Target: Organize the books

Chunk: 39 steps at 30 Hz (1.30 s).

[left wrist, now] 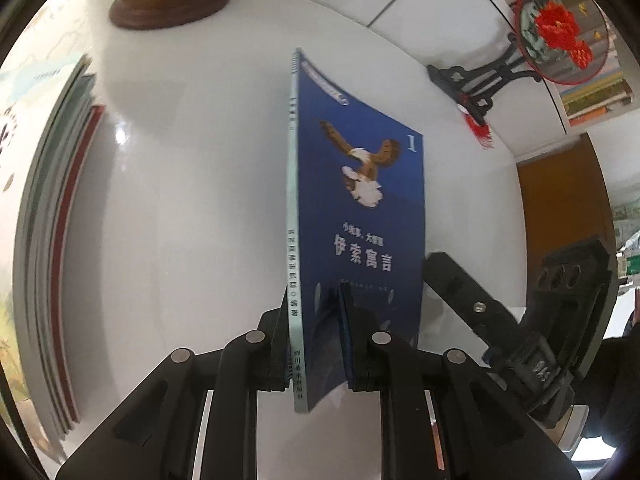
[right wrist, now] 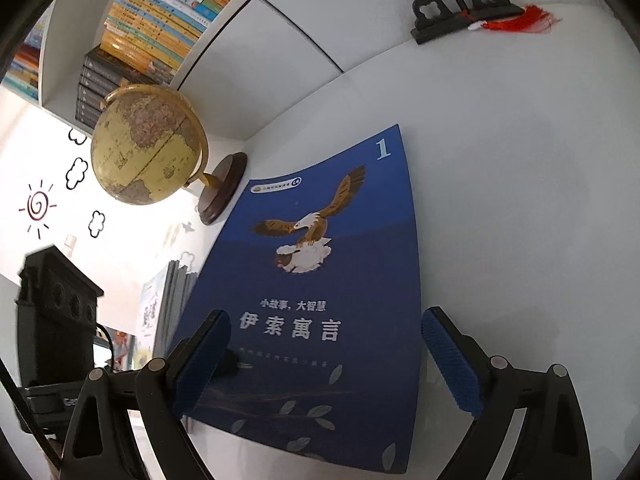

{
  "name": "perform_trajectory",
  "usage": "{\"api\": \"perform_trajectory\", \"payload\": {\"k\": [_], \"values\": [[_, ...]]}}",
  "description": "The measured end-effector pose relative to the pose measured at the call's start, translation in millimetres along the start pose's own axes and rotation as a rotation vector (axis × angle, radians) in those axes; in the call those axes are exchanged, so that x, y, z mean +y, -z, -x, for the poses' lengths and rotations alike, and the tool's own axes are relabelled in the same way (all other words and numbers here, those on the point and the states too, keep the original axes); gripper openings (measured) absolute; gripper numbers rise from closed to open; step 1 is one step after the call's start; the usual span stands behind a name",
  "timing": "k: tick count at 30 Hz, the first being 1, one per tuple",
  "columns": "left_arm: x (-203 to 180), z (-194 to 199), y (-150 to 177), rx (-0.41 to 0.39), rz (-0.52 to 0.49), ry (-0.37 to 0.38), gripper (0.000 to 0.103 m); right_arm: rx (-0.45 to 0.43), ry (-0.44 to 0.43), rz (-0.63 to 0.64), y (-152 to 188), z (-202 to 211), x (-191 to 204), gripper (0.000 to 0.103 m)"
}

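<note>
One stack of thin books point(left wrist: 60, 264) lies along the left edge of the left wrist view, spines and page edges facing the white tabletop point(left wrist: 180, 200); topmost cover pale and illustrated, a red-edged volume near the bottom. Above it, at the top of the frame, the dark wooden base of a globe point(left wrist: 170, 4) rests on the same surface. Centre: the blue book point(left wrist: 360, 200) stands on edge, pale spine toward the camera, cover with an eagle and the numeral 1 turned to the right. Left gripper point(left wrist: 316, 344) is clenched on its lower part, one pad on each side of the cover, near the spine. Further right, the right gripper point(left wrist: 532, 340) shows as a black body just beside the book's free edge. Upper right, a black carved stand point(left wrist: 484, 84) with a red tassel carries a round red-flowered ornament; shelved books behind it. From the right wrist view, left to right: the left gripper's body, the globe before a bookshelf point(right wrist: 160, 20), the blue cover filling the middle. The right gripper's blue-padded fingers point(right wrist: 452, 360) stand wide apart, released, flanking the cover's lower part in the picture; whether either pad touches it cannot be told.
</note>
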State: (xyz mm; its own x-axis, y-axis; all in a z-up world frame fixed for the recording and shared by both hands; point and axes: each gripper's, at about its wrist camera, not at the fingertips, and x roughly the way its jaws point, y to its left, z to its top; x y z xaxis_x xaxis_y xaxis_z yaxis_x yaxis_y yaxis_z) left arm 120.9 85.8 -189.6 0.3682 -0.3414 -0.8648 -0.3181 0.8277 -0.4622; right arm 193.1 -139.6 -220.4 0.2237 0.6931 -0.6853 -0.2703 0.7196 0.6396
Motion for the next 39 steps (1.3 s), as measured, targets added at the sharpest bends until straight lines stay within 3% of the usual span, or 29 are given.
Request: {"api": "perform_trajectory", "payload": {"k": [3,8,13,15,17,19,21,24,26,30,32,35,37,39], "values": [[3.1,-0.9,-0.3,0.007,0.026,0.006,0.015,0.024,-0.022,-0.055,5.0,5.2,-5.5,0.096],[2.4,0.6,-3.3,0.023,0.046,0.027,0.015,0.064,-0.095,-0.281,34.6,32.8,-29.4,0.096],[-2.2,-1.1,-2.9,0.039,0.048,0.053,0.015,0.129,-0.275,-0.537,83.2,37.2,-42.0,0.094],[-2.3,-1.9,-2.8,0.041,0.044,0.051,0.014,0.129,-0.294,-0.529,89.7,30.3,-29.7,0.094],[-1.0,-2.1,-2.8,0.048,0.047,0.099,0.014,0.126,-0.292,-0.491,88.1,20.3,-16.7,0.094],[-0.8,-2.8,-3.9,0.042,0.04,0.062,0.014,0.109,-0.32,-0.486,83.5,9.9,-8.0,0.093],[2.3,-3.2,-5.7,0.038,0.047,0.042,0.014,0.085,-0.258,-0.469,78.4,9.7,-5.1,0.092],[14.1,-10.8,-4.3,0.075,0.08,0.028,0.017,0.141,-0.215,-0.449,74.7,14.9,-8.4,0.092],[12.9,-17.4,1.1,0.096,0.048,0.019,0.032,0.118,-0.109,-0.389,66.7,35.1,-16.7,0.092],[2.5,-24.3,11.5,0.077,0.006,0.036,0.052,-0.013,0.11,-0.181,20.4,67.3,-25.5,0.092],[-0.1,-24.8,13.6,0.051,0.012,0.059,0.077,-0.047,0.21,-0.088,-3.5,63.4,-27.8,0.092],[0.8,-26.0,15.8,0.012,0.026,0.086,0.08,-0.036,0.241,-0.057,-22.1,43.4,-36.0,0.092],[0.8,-25.5,13.8,-0.004,0.014,0.099,0.08,-0.057,0.22,-0.035,-24.7,36.1,-36.0,0.094],[0.0,-26.3,11.9,-0.011,0.004,0.135,0.08,-0.02,0.173,-0.004,-26.0,28.1,-30.9,0.093]]}}
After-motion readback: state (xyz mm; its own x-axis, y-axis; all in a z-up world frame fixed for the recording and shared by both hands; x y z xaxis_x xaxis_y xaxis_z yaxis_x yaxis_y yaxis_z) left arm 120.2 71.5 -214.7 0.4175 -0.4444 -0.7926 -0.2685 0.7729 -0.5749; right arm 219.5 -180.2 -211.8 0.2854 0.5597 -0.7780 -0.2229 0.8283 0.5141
